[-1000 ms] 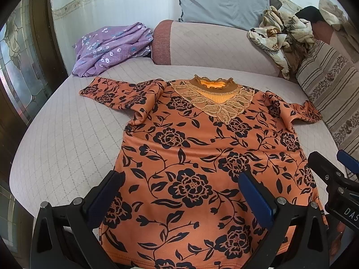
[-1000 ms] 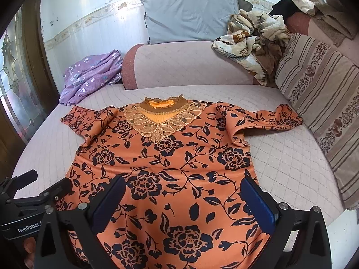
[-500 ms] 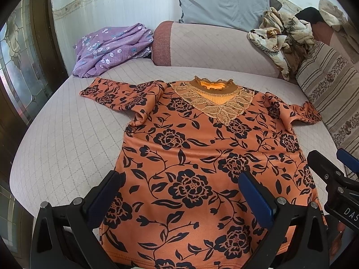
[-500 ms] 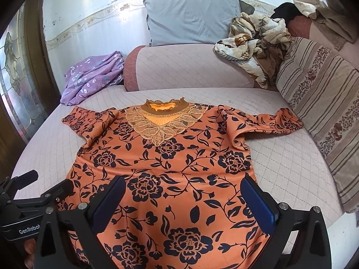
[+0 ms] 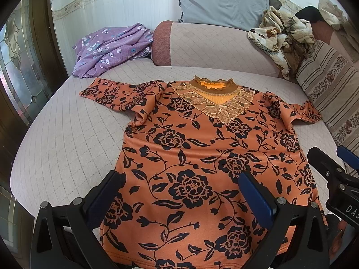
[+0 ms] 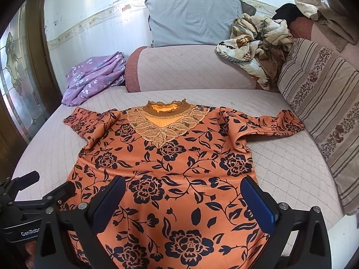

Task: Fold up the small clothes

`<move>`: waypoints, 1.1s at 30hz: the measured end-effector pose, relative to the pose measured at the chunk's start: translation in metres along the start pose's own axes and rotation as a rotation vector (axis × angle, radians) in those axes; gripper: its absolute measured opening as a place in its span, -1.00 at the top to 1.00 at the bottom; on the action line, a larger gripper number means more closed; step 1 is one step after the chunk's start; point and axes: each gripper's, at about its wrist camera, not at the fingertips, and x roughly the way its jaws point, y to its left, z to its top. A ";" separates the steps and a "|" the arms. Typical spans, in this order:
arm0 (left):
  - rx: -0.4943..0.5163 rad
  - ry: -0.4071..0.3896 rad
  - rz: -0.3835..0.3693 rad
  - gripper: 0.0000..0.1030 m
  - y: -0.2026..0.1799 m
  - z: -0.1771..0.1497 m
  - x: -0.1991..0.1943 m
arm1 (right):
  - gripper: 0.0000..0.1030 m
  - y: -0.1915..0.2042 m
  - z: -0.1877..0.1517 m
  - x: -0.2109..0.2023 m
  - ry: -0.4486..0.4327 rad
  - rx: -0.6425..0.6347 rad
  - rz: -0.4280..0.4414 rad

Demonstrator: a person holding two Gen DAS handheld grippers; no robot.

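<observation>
The left gripper (image 5: 181, 195) is level, its jaws spread wide and holding nothing. The right gripper (image 6: 184, 199) is beside it, likewise wide apart and empty.

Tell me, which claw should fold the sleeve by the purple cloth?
Probably the left claw: it hangs open over the orange top nearer that sleeve; the right claw sits further away.

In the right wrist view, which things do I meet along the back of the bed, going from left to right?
Purple cloth → grey pillow → crumpled blanket → striped cushion.
</observation>
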 end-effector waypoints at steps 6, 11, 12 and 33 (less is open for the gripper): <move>0.002 -0.001 0.001 -1.00 0.000 0.001 0.000 | -1.00 0.000 0.001 0.001 -0.001 -0.002 0.003; 0.002 -0.001 0.000 -1.00 0.000 0.000 0.001 | -1.00 0.001 0.001 0.001 -0.002 -0.004 0.005; 0.002 -0.001 -0.001 -1.00 0.000 0.000 0.002 | -1.00 0.001 0.001 0.002 -0.002 -0.005 0.004; 0.009 0.010 -0.003 -1.00 -0.005 -0.001 0.007 | -1.00 0.002 -0.001 0.009 0.011 -0.002 0.018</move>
